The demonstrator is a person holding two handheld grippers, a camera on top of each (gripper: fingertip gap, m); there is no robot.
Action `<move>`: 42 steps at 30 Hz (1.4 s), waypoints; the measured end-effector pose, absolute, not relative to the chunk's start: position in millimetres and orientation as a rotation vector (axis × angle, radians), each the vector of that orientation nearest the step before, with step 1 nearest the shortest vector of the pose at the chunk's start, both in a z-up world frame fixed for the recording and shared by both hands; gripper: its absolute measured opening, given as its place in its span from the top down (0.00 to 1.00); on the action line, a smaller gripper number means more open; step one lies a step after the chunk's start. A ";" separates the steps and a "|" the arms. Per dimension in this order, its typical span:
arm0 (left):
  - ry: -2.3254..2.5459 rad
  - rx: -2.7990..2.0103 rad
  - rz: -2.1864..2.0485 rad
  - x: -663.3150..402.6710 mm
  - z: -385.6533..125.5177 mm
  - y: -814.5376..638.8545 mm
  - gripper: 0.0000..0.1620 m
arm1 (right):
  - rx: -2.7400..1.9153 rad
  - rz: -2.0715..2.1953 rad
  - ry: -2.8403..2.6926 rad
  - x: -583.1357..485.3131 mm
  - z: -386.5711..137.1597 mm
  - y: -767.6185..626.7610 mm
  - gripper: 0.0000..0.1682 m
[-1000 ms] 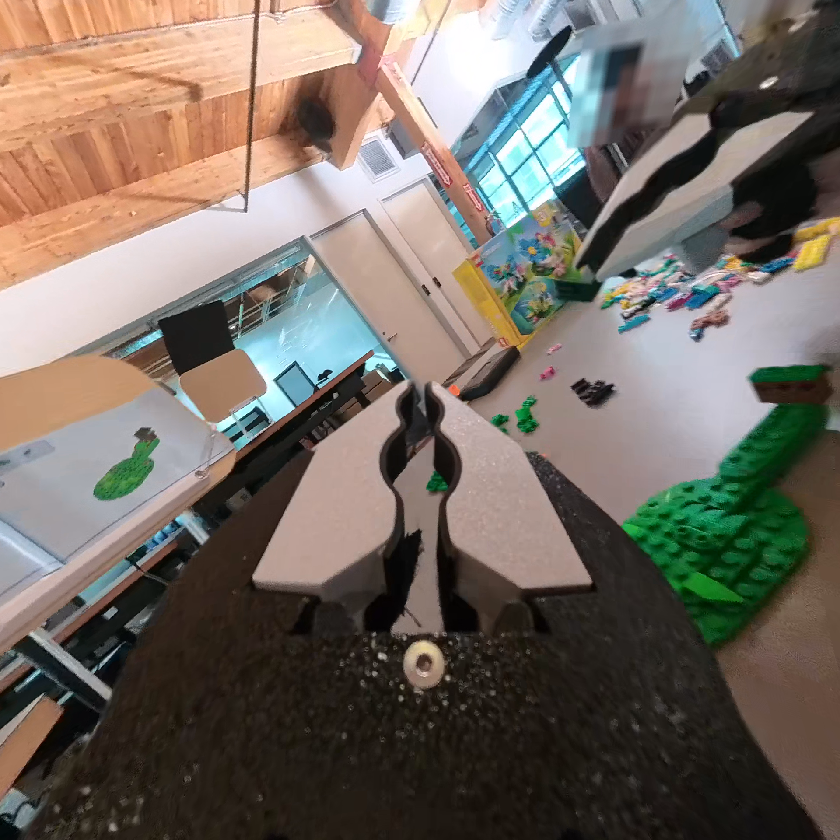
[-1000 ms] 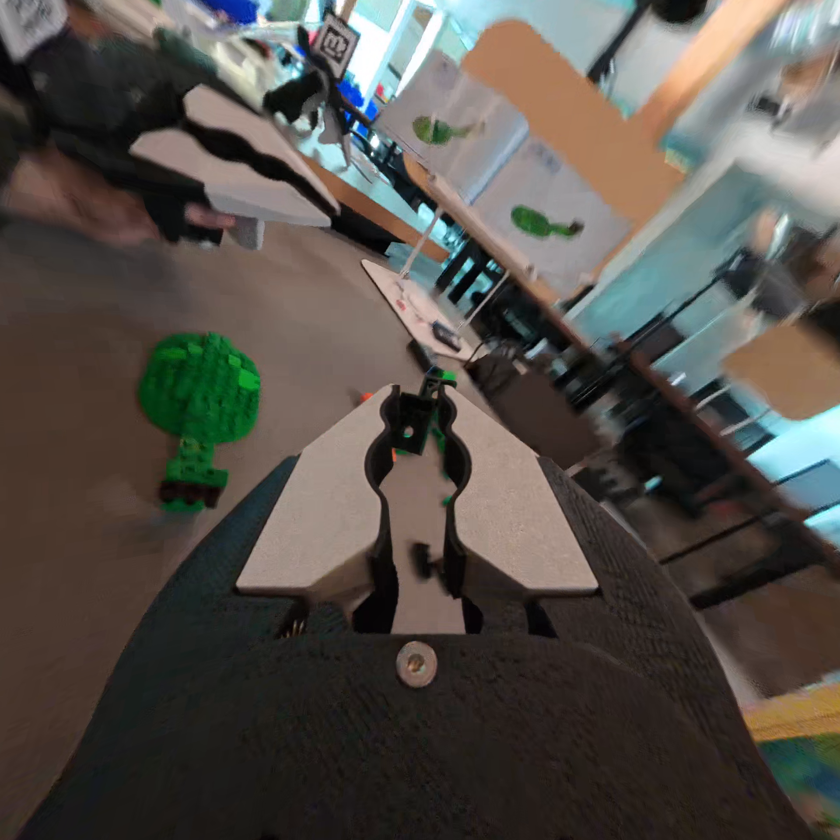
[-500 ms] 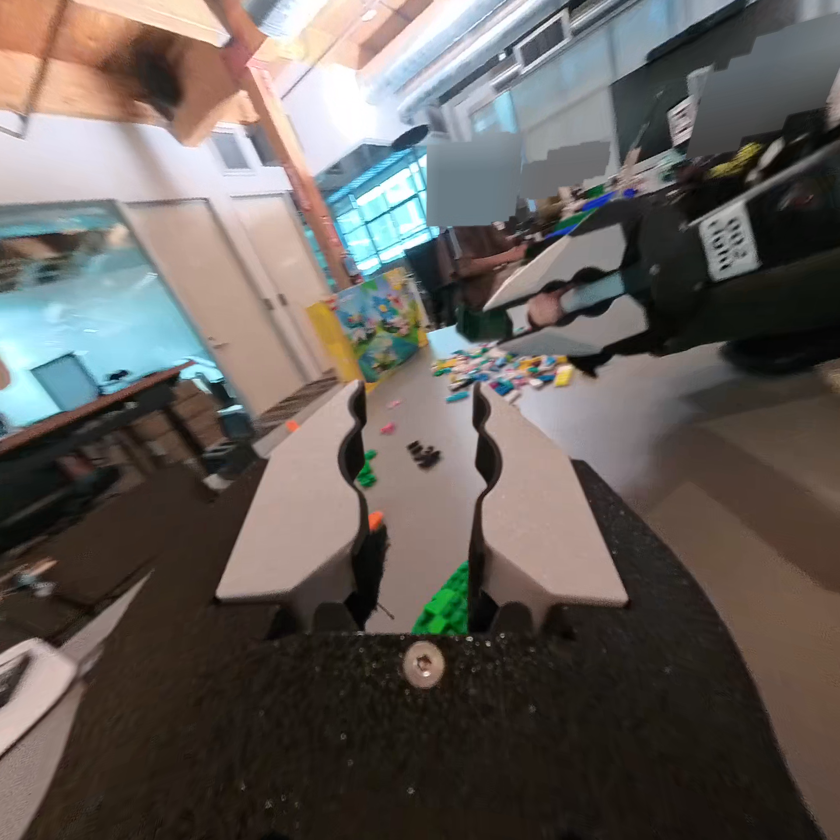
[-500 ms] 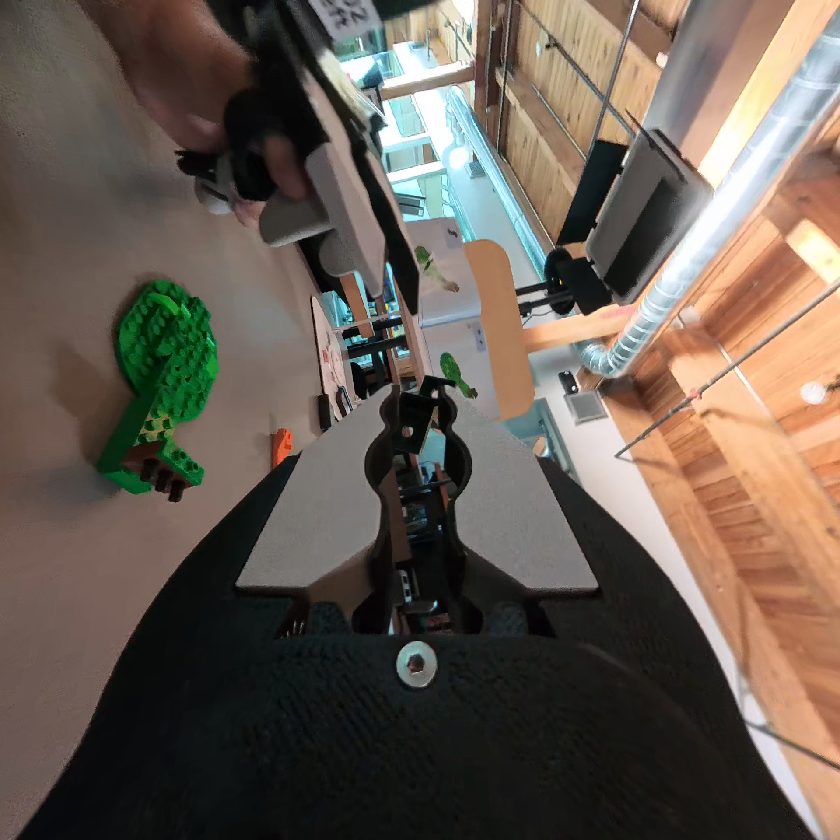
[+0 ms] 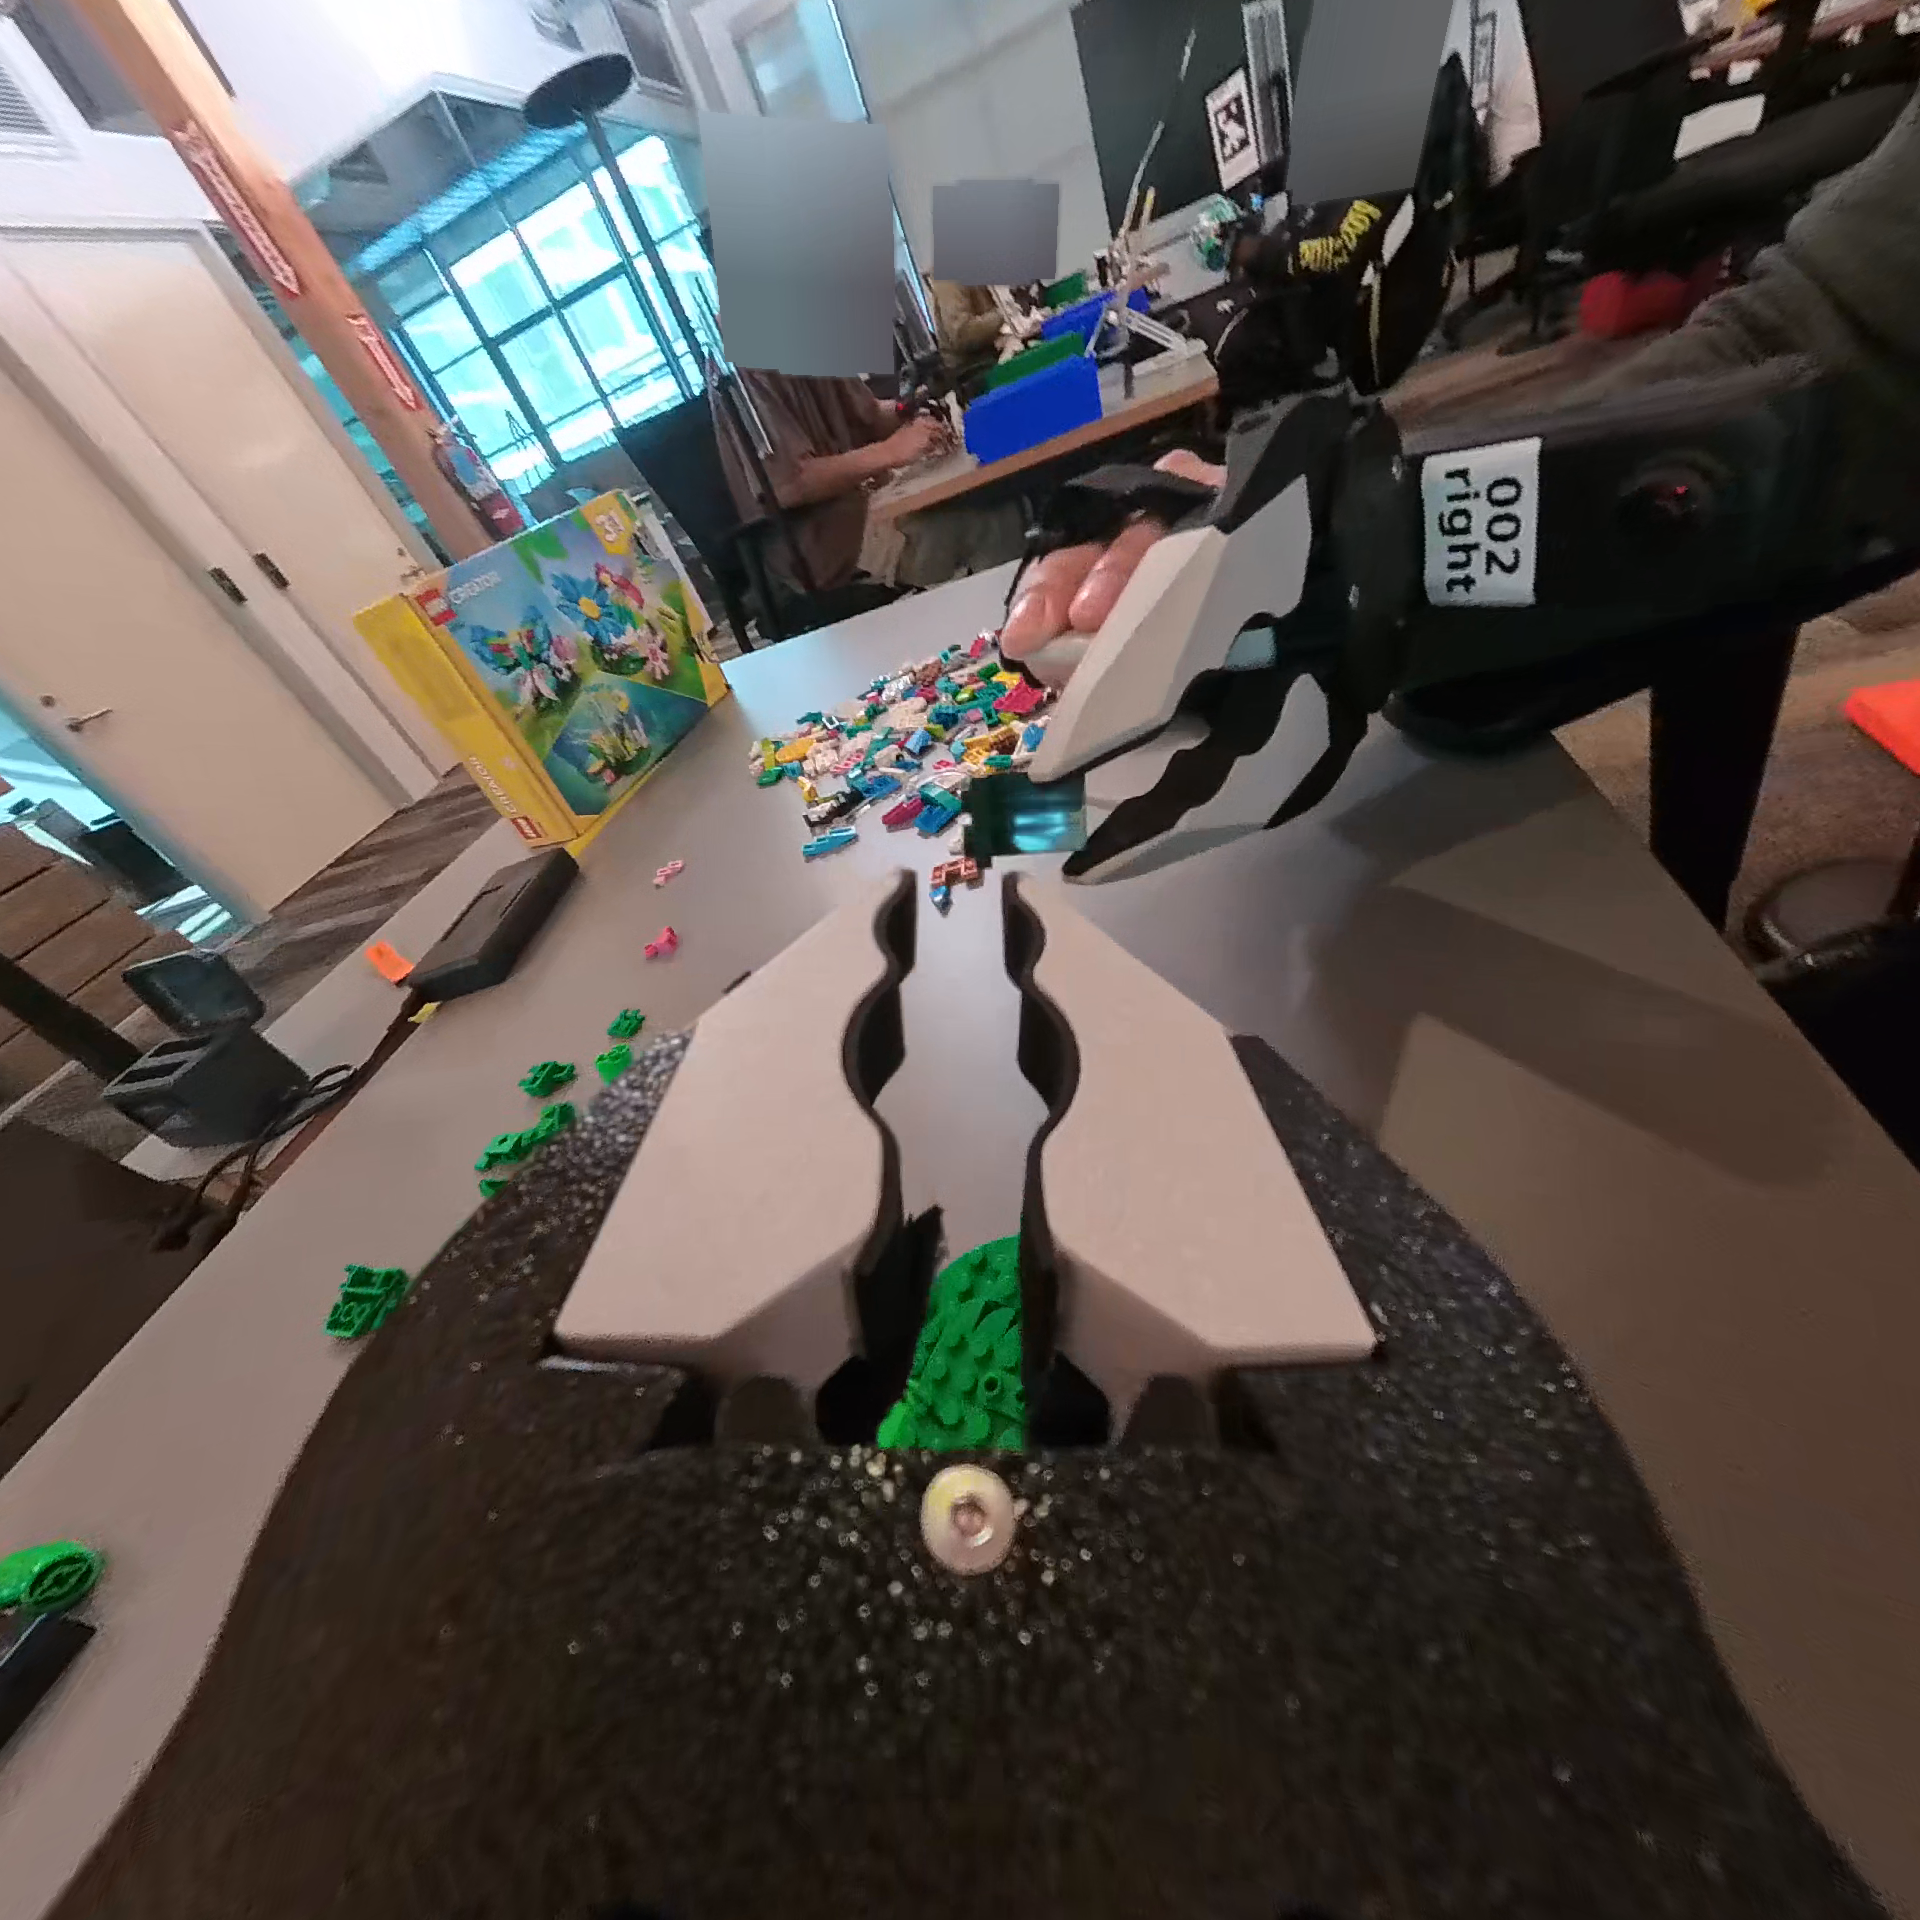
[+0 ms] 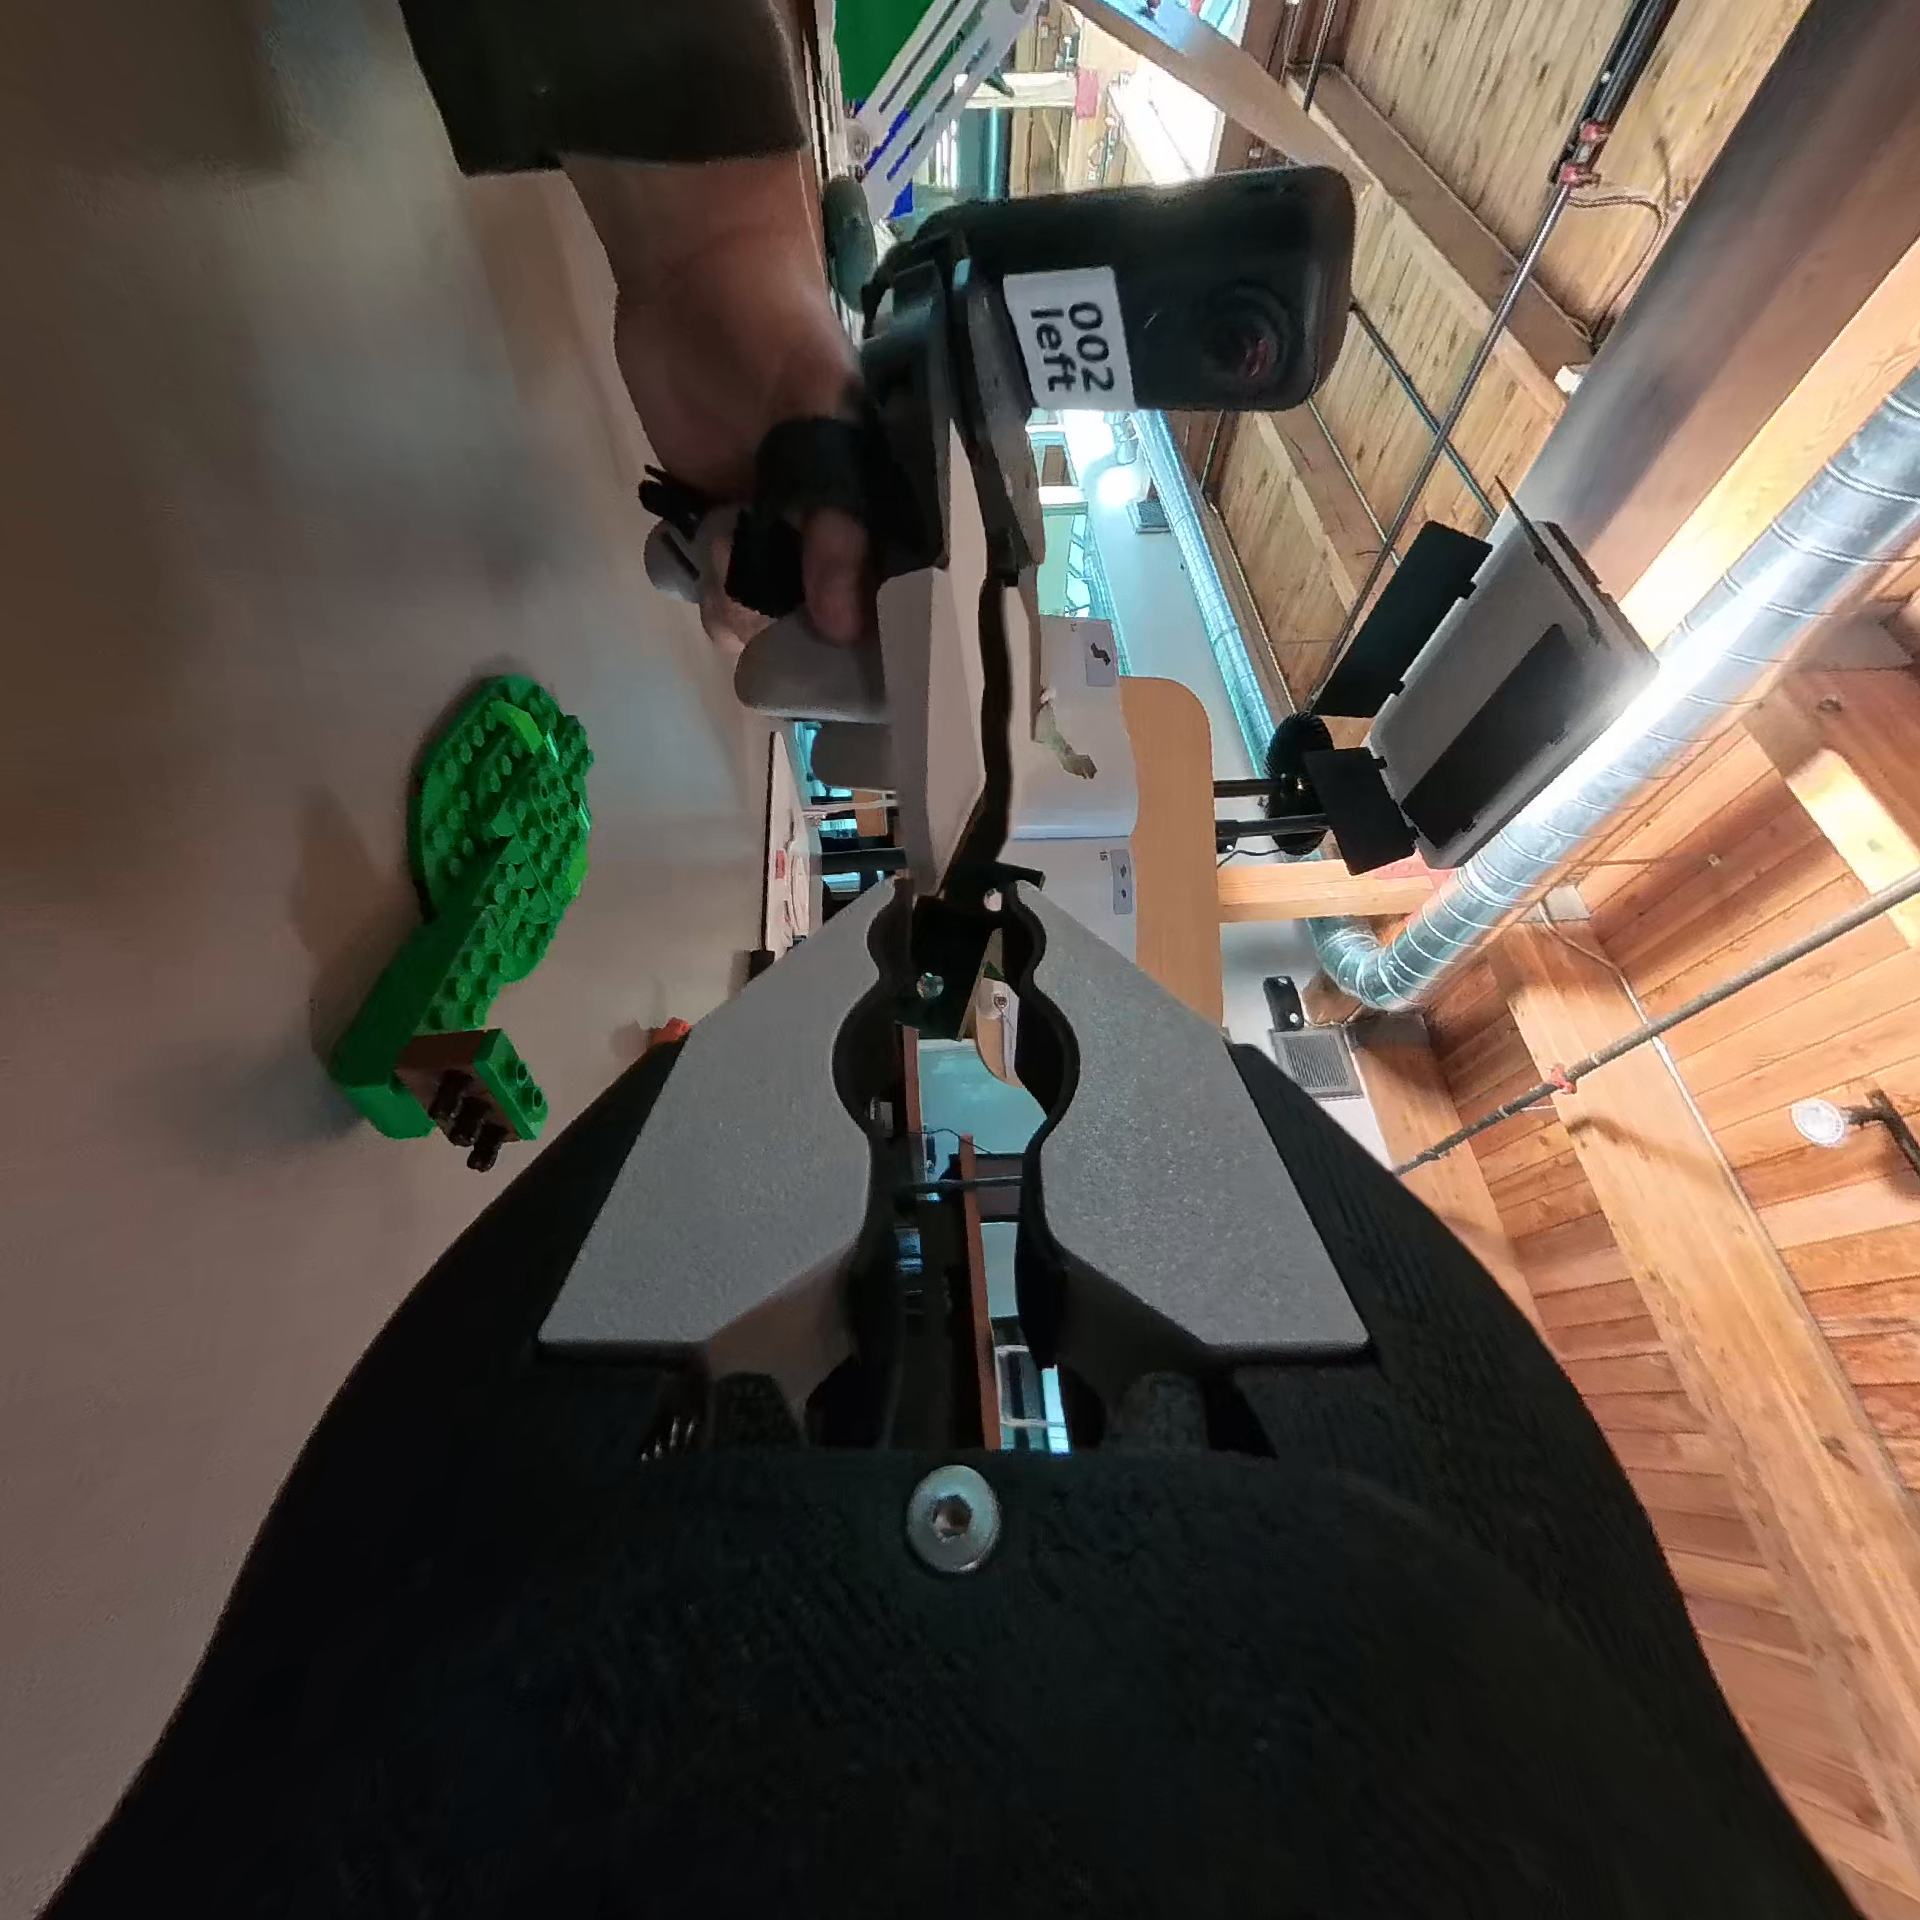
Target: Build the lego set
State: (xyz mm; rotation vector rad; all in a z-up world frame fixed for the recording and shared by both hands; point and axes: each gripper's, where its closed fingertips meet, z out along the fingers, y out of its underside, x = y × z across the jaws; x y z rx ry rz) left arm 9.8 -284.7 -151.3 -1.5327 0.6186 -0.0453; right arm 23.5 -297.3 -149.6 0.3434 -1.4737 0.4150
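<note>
My left gripper [image 5: 958,891] is open with a narrow gap and holds nothing. It hovers over the green lego build [image 5: 966,1340], which shows between the finger bases. My right gripper [image 6: 961,899] is shut on a small dark green piece [image 6: 940,966]. In the left wrist view the right gripper [image 5: 1075,821] holds that piece [image 5: 1023,826] in the air just beyond the left fingertips. In the right wrist view the left gripper [image 6: 971,852] points tip to tip at the piece. The green build [image 6: 488,862], with a brown and black end, lies flat on the grey table [image 6: 208,520].
A pile of coloured lego pieces [image 5: 914,727] and a yellow lego box [image 5: 540,655] lie at the table's far end. Loose green pieces [image 5: 520,1132] are scattered along the left edge, near a black box [image 5: 488,925]. People sit at desks behind. Only a small space, under 4 cm, lies between the two pairs of fingers.
The left gripper swung down from pointing upward to level over the build, opened, then narrowed. The right gripper rolled over and brought its piece up to the left fingertips.
</note>
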 end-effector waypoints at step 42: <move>0.857 -1.366 0.473 31.6 -166.7 -273.2 0.96 | -1.046 2.226 -1.938 19.8 -149.8 -276.5 0.91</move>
